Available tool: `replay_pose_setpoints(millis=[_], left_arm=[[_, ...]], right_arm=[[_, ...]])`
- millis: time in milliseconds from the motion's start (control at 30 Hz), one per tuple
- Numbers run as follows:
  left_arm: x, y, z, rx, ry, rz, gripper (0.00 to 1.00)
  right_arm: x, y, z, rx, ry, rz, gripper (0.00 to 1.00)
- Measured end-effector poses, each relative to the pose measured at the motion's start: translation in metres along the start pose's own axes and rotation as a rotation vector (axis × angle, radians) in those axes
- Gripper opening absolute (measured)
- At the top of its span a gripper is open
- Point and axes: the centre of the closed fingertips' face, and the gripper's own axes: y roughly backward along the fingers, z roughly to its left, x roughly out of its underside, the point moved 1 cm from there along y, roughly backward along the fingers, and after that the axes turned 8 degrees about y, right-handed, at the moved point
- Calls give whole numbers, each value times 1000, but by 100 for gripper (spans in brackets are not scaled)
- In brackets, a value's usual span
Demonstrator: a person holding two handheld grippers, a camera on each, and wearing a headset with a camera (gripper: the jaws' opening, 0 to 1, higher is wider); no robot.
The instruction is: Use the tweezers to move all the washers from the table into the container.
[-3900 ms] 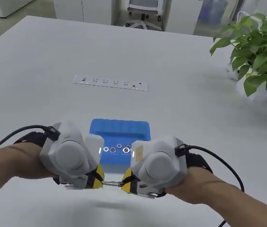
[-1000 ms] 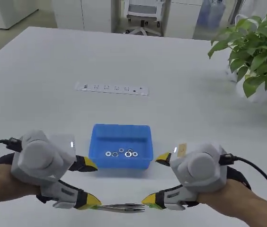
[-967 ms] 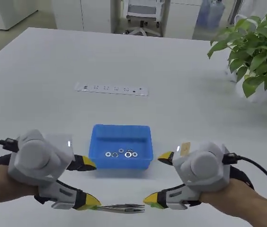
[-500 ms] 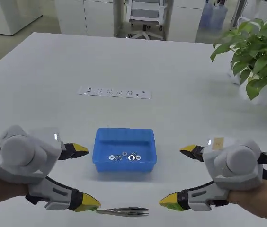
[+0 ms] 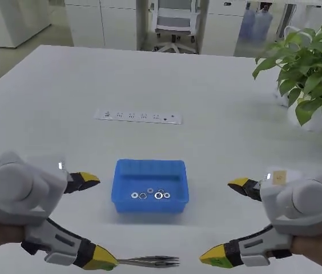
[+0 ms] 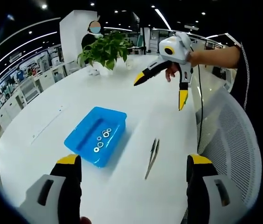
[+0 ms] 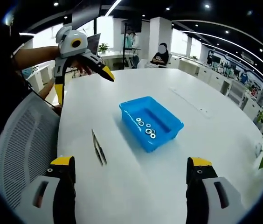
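The blue container (image 5: 149, 206) stands on the white table with several washers (image 5: 149, 195) lying inside it. Metal tweezers (image 5: 149, 261) lie flat on the table near the front edge, between the two grippers and touched by neither. My left gripper (image 5: 99, 221) is open to the left of the tweezers. My right gripper (image 5: 222, 221) is open to their right. The left gripper view has the container (image 6: 82, 144), washers (image 6: 101, 139), tweezers (image 6: 152, 156) and the open right gripper (image 6: 160, 92). The right gripper view has the container (image 7: 169, 133), washers (image 7: 146, 127), tweezers (image 7: 98, 148) and the open left gripper (image 7: 84, 88).
A white power strip (image 5: 137, 116) lies beyond the container. A potted plant (image 5: 312, 68) stands at the table's right edge. An office chair (image 5: 175, 23) is behind the far edge. A mesh chair back (image 7: 24, 149) sits close to the table's near edge.
Both grippers have spread apart sideways, away from the tweezers, which stay flat on the table. Earlier they were close together over the tweezers. The head camera has tilted slightly.
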Motion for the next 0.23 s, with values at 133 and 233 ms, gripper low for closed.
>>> replay_pose_setpoints(millis=[133, 233], left_arm=[[3, 2, -4, 16, 8, 13, 99], [4, 4, -5, 16, 4, 17, 99]], right_arm=[[1, 1, 2, -2, -3, 2, 100], [1, 2, 3, 0, -4, 3, 100]])
